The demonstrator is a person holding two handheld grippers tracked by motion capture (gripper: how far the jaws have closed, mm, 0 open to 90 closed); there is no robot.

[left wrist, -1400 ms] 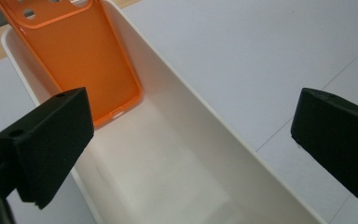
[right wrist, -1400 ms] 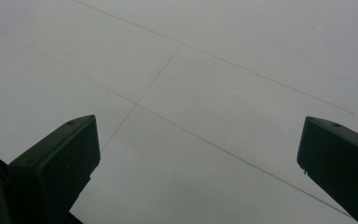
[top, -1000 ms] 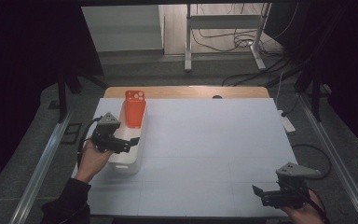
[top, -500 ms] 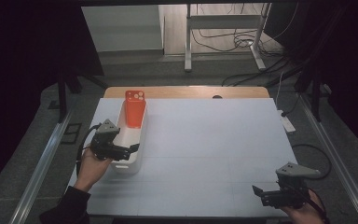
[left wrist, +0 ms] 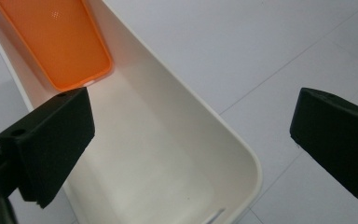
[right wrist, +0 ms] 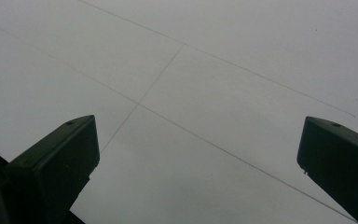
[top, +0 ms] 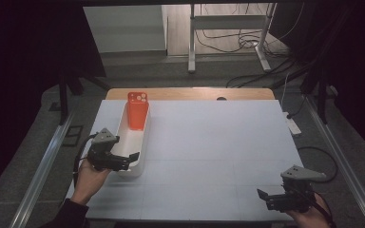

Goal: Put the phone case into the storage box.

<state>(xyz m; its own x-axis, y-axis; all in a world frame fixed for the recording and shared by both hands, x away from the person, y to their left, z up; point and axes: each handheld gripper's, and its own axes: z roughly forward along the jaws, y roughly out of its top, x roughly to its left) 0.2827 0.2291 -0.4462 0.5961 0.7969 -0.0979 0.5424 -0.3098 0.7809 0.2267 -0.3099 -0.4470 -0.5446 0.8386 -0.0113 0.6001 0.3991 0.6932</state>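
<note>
A long white bin (top: 134, 140) lies on the left part of the white table (top: 218, 147). An orange phone case (top: 138, 110) stands tilted at the bin's far end, leaning on its wall. My left gripper (top: 126, 161) hovers open over the bin's near end with nothing between its jaws. In the left gripper view the gripper (left wrist: 196, 130) spans the bin's (left wrist: 168, 158) near rim, and the orange case (left wrist: 58, 42) lies farther along the bin. My right gripper (top: 266, 198) is open above the table's near right corner; the right gripper view has the gripper (right wrist: 200, 154) over bare tabletop.
A wooden strip (top: 195, 93) runs along the table's far edge. Metal rails (top: 43, 166) flank the table on both sides. A power strip (top: 292, 124) and cables lie on the floor at the right, and a metal stand (top: 228, 33) is behind.
My left gripper has drawn back along the bin from its middle toward its near end. The right gripper has stayed in place.
</note>
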